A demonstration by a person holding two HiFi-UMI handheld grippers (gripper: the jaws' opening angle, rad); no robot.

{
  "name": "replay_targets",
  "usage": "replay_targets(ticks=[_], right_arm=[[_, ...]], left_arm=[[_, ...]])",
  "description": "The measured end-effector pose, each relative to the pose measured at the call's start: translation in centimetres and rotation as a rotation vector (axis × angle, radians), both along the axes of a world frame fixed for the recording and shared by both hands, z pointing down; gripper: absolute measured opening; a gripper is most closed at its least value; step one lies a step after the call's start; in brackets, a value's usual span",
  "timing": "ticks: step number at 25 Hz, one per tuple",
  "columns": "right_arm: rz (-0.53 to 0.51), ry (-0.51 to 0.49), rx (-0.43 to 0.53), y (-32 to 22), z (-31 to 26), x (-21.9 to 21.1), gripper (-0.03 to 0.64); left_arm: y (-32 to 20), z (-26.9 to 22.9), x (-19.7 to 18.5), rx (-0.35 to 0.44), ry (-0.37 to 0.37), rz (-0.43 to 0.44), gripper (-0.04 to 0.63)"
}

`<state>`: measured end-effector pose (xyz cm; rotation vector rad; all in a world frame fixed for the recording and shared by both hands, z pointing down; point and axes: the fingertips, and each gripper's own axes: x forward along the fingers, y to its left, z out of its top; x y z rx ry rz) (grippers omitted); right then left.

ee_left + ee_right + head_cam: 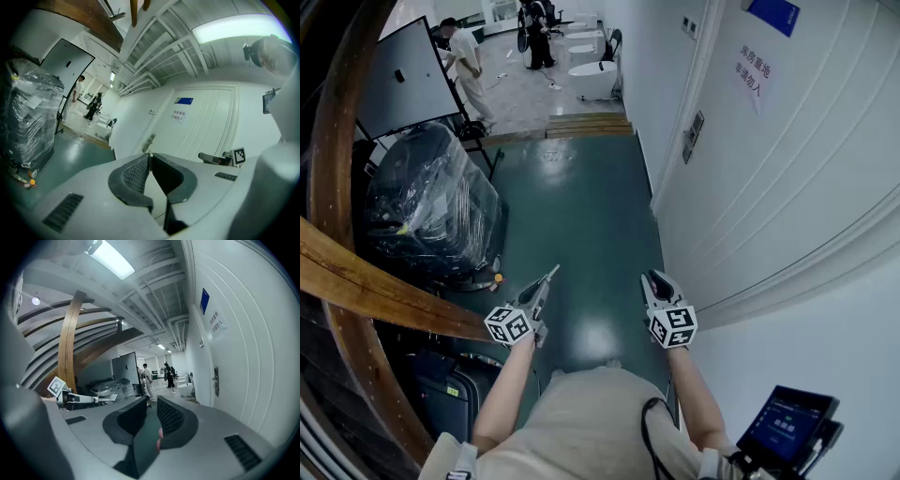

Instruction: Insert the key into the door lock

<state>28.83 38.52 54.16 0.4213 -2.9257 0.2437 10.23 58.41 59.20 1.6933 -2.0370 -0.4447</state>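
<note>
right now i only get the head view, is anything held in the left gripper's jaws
observer: the left gripper is shut, its jaws meeting at the tips; i can't make out a key between them
operator: and the right one
observer: the right gripper is open, with nothing between its jaws
operator: is the left one lined up with the lock
observer: in the left gripper view the grey metal lock plate on the white panelled door shows just above the jaw tips, still far ahead

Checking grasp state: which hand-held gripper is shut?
The left hand-held gripper: jaws meet at the tips; the right hand-held gripper shows a gap.
</note>
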Motion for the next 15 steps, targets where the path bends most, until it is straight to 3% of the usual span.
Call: replay_targets(ticks=[10,15], right_arm=[[-0.005,0.007,-0.002,-0.7,0.3,0.6,0.078],[-0.034,-0.024,-0.099,-2.6,0.6,1.2,0.097]], left_arm=[[-1.5,0.3,0.7,0.002,0.010,-0.007,0.032],[-3.8,0.1,1.5,0.037,0.076,-0.006,0.032]])
